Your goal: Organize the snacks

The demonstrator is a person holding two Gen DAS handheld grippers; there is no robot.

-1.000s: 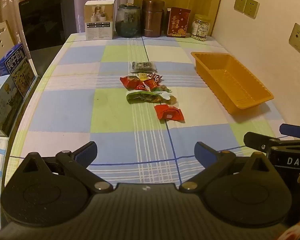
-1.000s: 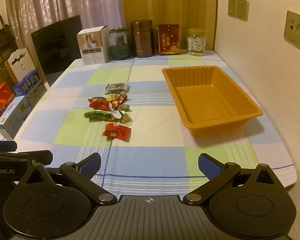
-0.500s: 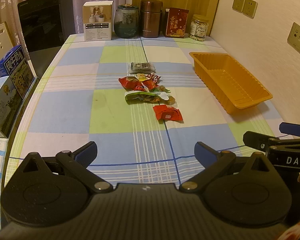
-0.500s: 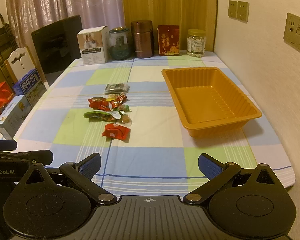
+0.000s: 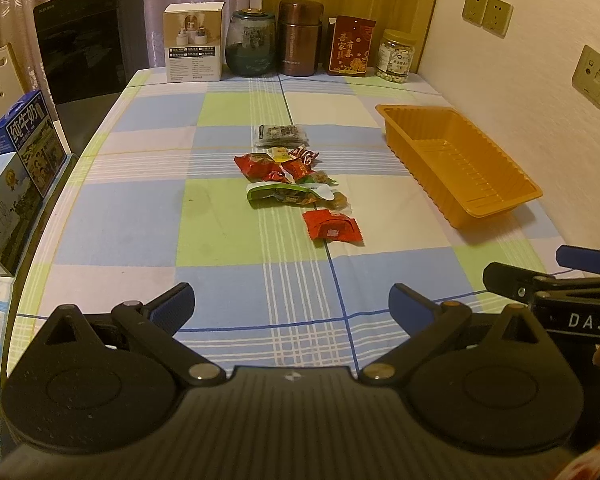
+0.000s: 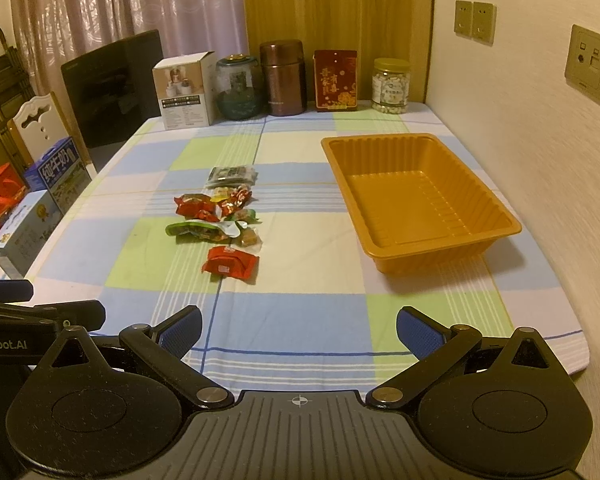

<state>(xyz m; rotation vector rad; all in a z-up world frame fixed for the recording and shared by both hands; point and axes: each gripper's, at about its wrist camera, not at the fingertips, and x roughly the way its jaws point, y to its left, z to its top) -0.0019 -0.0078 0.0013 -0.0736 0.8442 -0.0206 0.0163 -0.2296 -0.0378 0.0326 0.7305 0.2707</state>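
Several snack packets lie in a loose row mid-table: a dark packet farthest, red and green ones behind a green-and-white pouch, and a red packet nearest. The red packet and the pouch show in the right wrist view too. An empty orange tray stands to their right. My left gripper is open and empty above the near table edge. My right gripper is open and empty, beside it to the right.
A checked cloth covers the table. Along the far edge stand a white box, a glass jar, a brown canister, a red packet and a jar of nuts. Milk cartons stand at the left edge. A wall runs along the right.
Both grippers have shifted slightly; the snacks and tray have not moved. Both stay open.
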